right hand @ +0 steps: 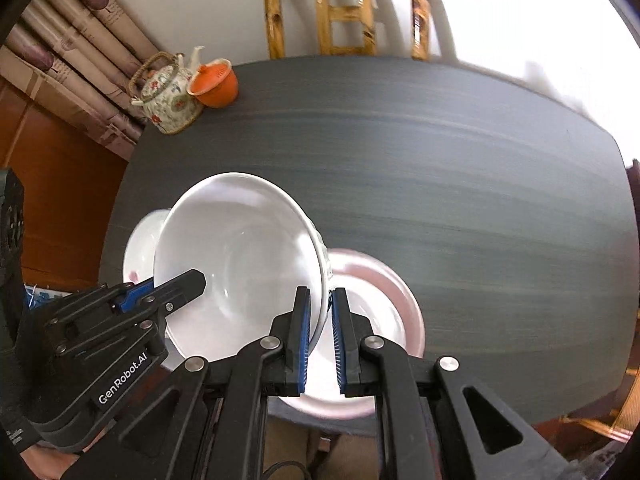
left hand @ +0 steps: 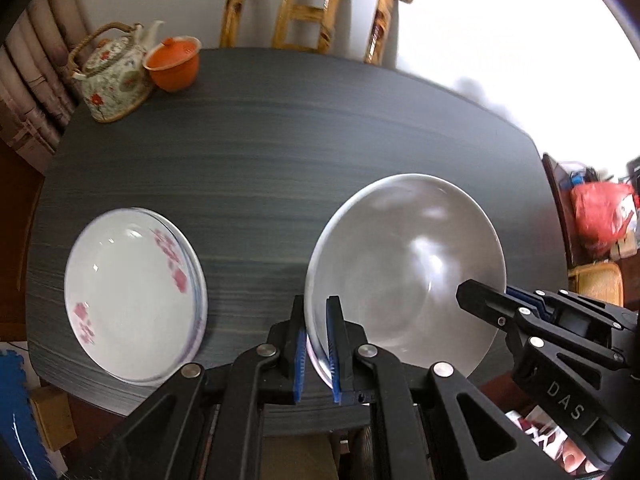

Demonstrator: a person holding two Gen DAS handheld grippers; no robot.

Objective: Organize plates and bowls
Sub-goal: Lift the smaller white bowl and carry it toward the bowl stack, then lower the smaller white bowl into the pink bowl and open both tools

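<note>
A large white bowl (left hand: 404, 264) hangs tilted above the dark table (left hand: 280, 140), gripped on opposite rims. My left gripper (left hand: 316, 308) is shut on the bowl's left rim, and my right gripper (left hand: 480, 294) pinches the far right rim. In the right wrist view my right gripper (right hand: 321, 296) is shut on the bowl (right hand: 240, 248), with the left gripper (right hand: 192, 280) on the other side. A white plate with pink flowers (left hand: 132, 300) lies on the table to the left. A pinkish plate (right hand: 384, 312) sits on the table under the bowl's right side.
A floral teapot (left hand: 114, 76) and an orange lidded cup (left hand: 174, 64) stand at the table's far left corner. A wooden chair (left hand: 312, 8) is behind the table. A red bag (left hand: 600, 212) lies off the right edge.
</note>
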